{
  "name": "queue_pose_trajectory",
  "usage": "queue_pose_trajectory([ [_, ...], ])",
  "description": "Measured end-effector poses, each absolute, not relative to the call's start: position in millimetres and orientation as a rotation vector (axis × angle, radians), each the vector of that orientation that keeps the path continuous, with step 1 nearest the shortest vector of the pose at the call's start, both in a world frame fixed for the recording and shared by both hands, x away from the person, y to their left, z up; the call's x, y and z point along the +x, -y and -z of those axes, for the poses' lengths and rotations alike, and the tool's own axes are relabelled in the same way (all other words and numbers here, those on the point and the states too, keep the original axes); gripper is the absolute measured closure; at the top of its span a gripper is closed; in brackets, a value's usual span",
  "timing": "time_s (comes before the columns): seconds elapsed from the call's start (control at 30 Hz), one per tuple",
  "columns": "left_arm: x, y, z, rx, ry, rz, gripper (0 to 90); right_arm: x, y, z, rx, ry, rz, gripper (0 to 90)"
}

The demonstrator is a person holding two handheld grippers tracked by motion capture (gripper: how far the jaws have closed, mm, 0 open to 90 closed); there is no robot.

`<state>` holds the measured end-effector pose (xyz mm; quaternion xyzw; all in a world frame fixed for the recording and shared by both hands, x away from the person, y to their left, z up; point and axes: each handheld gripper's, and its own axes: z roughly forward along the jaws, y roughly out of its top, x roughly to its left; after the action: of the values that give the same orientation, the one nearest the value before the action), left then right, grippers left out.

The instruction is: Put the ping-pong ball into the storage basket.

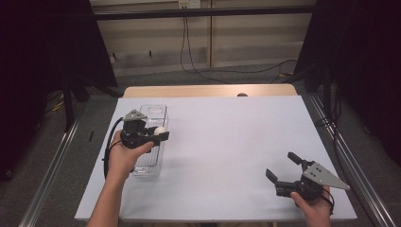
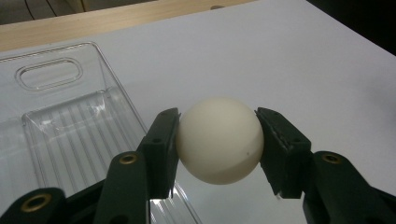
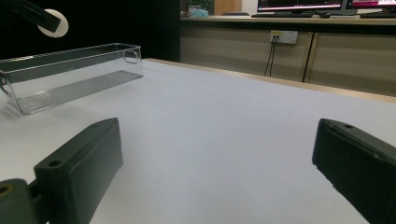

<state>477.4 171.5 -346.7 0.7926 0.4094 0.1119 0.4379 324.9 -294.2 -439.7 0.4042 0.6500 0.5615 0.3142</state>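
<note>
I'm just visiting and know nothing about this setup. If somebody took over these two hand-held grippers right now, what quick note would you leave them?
Left gripper: shut on the white ball, pads pressing both sides, held in the air near the clear tray's right wall.
Right gripper: open, nothing between the jaws, low over the table's near right part.
Things: the clear tray lies lengthwise on the left of the white table and looks empty.
Done: the ball is picked up.
Left: probably bring the ball over the tray and release it inside; it is not in the tray yet.
</note>
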Motion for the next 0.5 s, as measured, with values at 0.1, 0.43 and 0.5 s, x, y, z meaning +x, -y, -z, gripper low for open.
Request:
queue_pose_trajectory([
  [0.1, 477.6, -172.9, 347.0, 1.972, -1.018, -0.282, 51.2, 325.0, 294.1, 439.7, 1.065, -1.714, -1.48, 1.4],
  [0.43, 478.3, -177.2, 347.1, 1.974, -1.023, -0.299, 51.2, 325.0, 294.2, 439.8, 1.063, -1.713, -1.482, 1.4],
  [0.5, 478.5, -178.5, 347.1, 1.972, -1.026, -0.299, 51.2, 325.0, 293.9, 439.7, 1.06, -1.717, -1.479, 1.4],
])
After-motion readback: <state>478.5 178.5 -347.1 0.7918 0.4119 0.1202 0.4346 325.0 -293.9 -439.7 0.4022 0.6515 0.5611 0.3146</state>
